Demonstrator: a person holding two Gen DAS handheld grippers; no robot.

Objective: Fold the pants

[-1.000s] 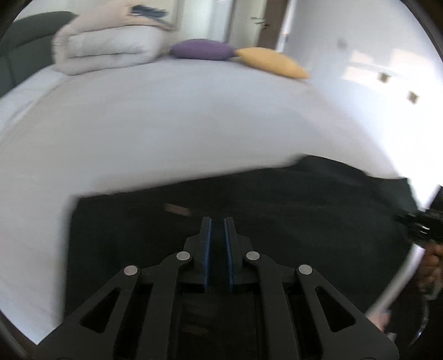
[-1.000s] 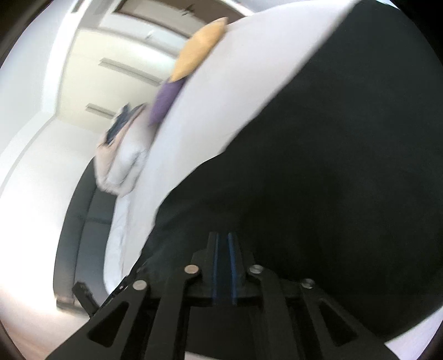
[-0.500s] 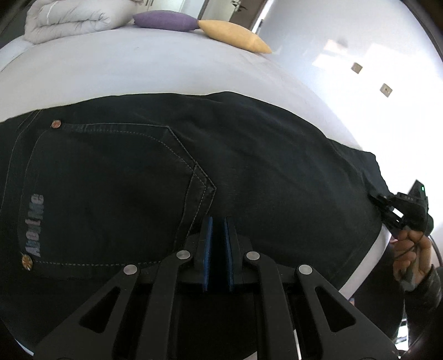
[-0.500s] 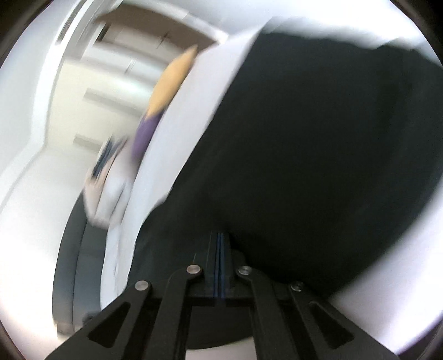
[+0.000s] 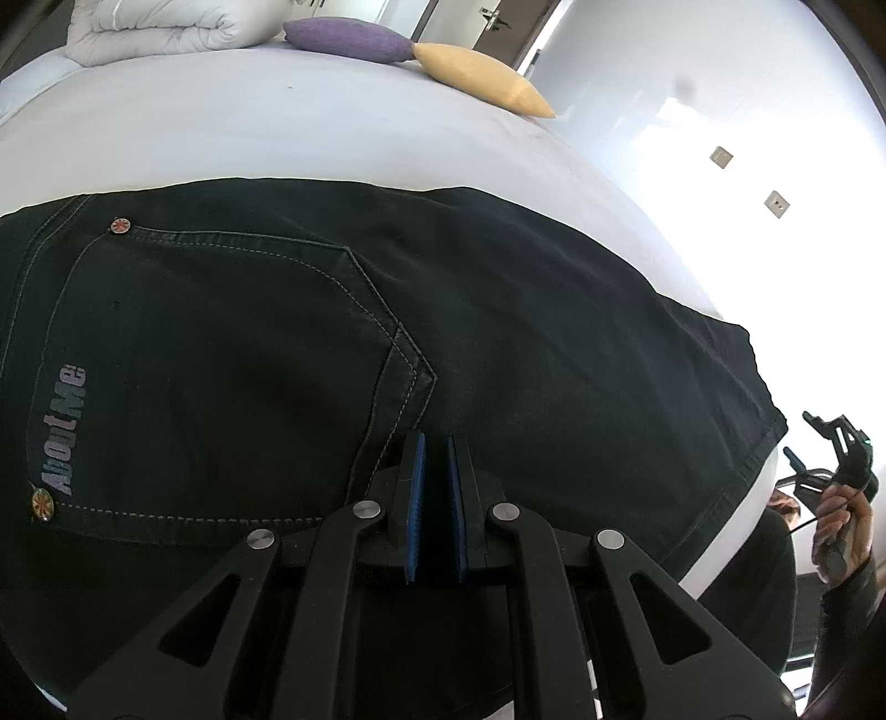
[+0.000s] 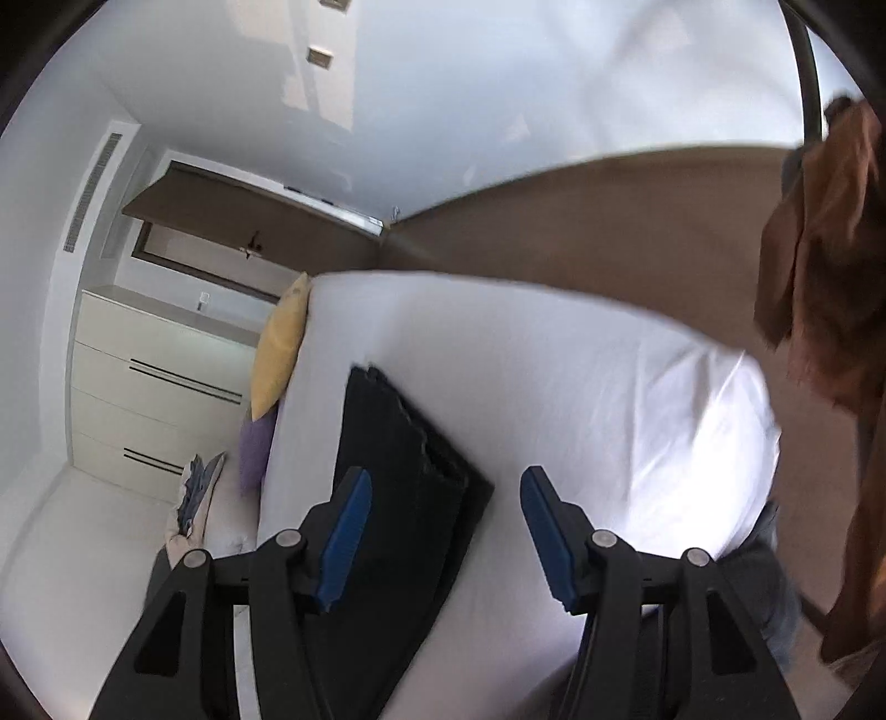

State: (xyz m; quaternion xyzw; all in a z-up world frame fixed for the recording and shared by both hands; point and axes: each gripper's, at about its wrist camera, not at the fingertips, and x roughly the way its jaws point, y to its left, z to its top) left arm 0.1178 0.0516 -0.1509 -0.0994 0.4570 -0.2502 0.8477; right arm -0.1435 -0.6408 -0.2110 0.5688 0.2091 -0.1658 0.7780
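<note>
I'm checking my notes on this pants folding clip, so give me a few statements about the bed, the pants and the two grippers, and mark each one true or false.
1. The right gripper has its jaws spread wide with nothing between them. True.
2. The left gripper has its jaws wide open. False: they are nearly together, low over the black pants; whether they pinch cloth cannot be told.
3. The pants lie on a white bed. True.
4. A back pocket with "AboutMe" lettering faces up. True.
5. A yellow pillow lies on top of the pants. False: it sits at the far end of the bed, beside a purple pillow, apart from the pants.
</note>
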